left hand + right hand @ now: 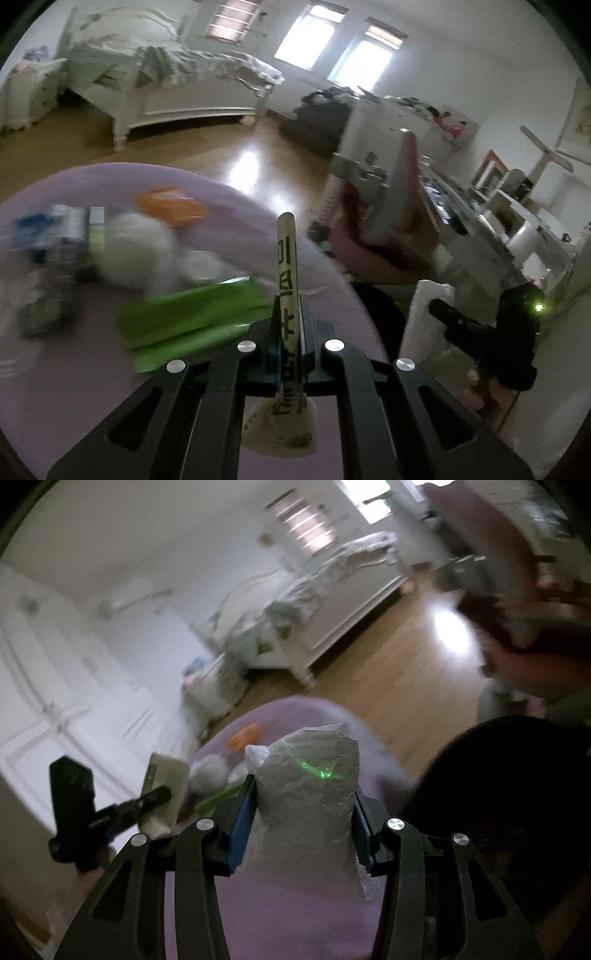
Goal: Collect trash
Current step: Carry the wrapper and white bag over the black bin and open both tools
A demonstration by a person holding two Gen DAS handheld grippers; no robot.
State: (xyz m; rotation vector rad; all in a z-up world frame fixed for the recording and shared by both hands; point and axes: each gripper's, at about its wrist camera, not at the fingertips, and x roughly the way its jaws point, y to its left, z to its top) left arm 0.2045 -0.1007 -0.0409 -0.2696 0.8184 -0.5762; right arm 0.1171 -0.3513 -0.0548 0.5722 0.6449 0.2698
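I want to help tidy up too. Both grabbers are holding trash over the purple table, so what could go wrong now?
1. The left gripper pinches the paper packet only by its thin edge, so it might slip out.
2. The right gripper holds a crinkly plastic bag that looks soft and could sag loose.
3. Both views are blurred, so a gripper might bump the green wrapper or white ball off the purple table.

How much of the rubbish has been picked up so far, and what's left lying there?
Nothing shows as binned yet. In hand: the left gripper is shut on a flat paper packet with printed writing, and the right gripper grips a crumpled plastic bag. Left on the purple surface: a green wrapper, an orange wrapper, a white wad and blurred bits.
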